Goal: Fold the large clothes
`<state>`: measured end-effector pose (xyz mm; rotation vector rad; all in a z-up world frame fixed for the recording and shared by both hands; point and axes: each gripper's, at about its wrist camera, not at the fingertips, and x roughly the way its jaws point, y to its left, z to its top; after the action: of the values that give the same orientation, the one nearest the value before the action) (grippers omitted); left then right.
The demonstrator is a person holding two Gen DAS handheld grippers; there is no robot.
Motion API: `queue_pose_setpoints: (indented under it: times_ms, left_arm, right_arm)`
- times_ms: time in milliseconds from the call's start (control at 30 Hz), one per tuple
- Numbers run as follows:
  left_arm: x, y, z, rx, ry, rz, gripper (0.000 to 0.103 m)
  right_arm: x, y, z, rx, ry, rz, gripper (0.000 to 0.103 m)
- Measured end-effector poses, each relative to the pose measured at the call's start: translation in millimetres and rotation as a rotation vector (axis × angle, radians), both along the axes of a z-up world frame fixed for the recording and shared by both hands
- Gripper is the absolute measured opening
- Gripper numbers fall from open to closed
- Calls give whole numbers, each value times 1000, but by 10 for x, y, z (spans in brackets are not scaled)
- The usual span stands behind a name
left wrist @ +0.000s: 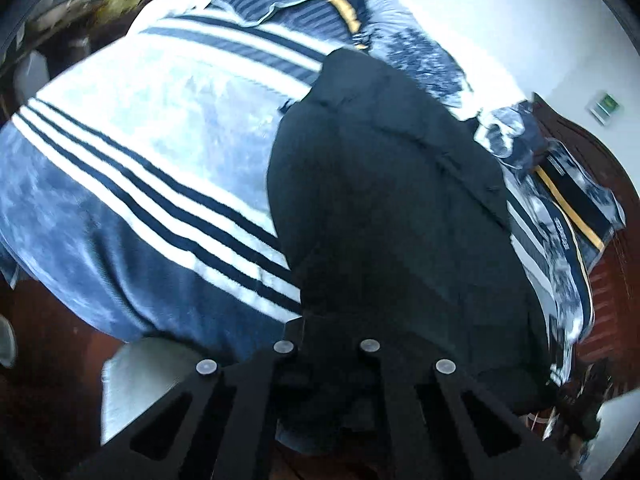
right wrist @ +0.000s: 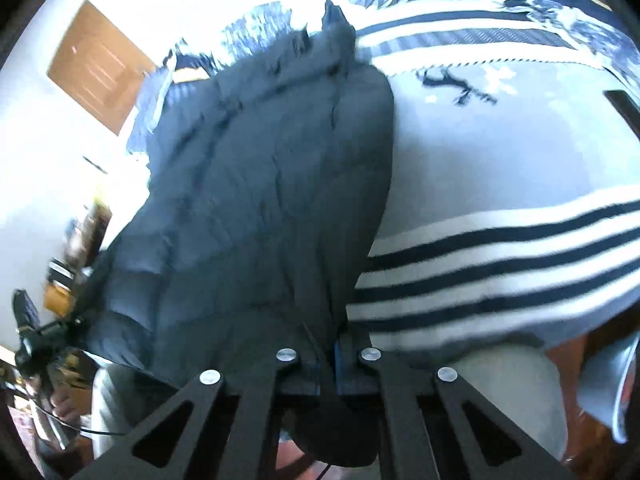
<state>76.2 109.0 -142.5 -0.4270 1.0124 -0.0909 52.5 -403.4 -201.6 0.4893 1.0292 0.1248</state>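
We hold a dark quilted jacket [left wrist: 384, 184] by its near edge, one gripper at each end of that edge. The left gripper [left wrist: 326, 344] has its jaws drawn together on the black fabric, which bunches right at the fingertips. The right gripper [right wrist: 330, 354] is likewise closed, with a fold of the jacket [right wrist: 260, 200] pinched between the fingers beside a strip of blue pad.

From both grippers, the jacket stretches straight away, its long axis running from our fingers toward the far side of the striped blanket [left wrist: 160, 152] on which it lies. The blanket [right wrist: 500, 260] spreads out to the left of the jacket in the left view and to its right in the right view, so the jacket sits between our hands and neither hand is clearly nearer. We judge the coming move to be carrying this near edge over toward the far end, folding the jacket across its length.

The jacket looks puffy and stitched in panels, matte and soft, likely to sag between our two grips. The blanket is plush, pale blue with navy and white bands.
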Motion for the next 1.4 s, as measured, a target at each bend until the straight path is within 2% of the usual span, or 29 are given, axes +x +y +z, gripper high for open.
queue_pose_setpoints:
  times_ms: [233, 400, 500, 600, 700, 900, 967, 1067, 1200, 1267, 1400]
  left_arm:
    - [-443, 168, 533, 10, -121, -81, 4]
    - [-761, 298, 783, 7, -156, -130, 4]
    - [-948, 358, 953, -36, -162, -129, 4]
    - [-995, 410, 1004, -67, -157, -128, 4]
    - [-823, 430, 973, -80, -157, -118, 4]
    - [-169, 407, 1100, -96, -227, -97, 4]
    - [169, 337, 1142, -61, -236, -94, 4]
    - [736, 237, 1199, -55, -247, -101, 5]
    - [1532, 172, 1187, -75, -232, -109, 5]
    - [1952, 90, 1092, -39, -201, -107, 5]
    - [2604, 9, 818, -20, -120, -90, 5]
  right_arm:
    - [-329, -142, 722, 46, -114, 27, 4]
    - [-686, 12, 1084, 69, -168, 95, 4]
    - [-894, 87, 1239, 66, -193, 110, 3]
    - [-982, 64, 1356, 106, -222, 109, 3]
    - [-955, 18, 1428, 133, -240, 97, 3]
    - [-450, -144, 1460, 191, -291, 56, 3]
    - [-160, -177, 1450, 217, -297, 38, 3]
    - [356, -212, 1508, 199, -303, 16, 3]
    - [1174, -337, 1506, 211, -242, -3, 3]
    - [1573, -350, 1456, 164, -202, -1, 3]
    - [2279, -321, 1241, 88, -118, 26, 3]
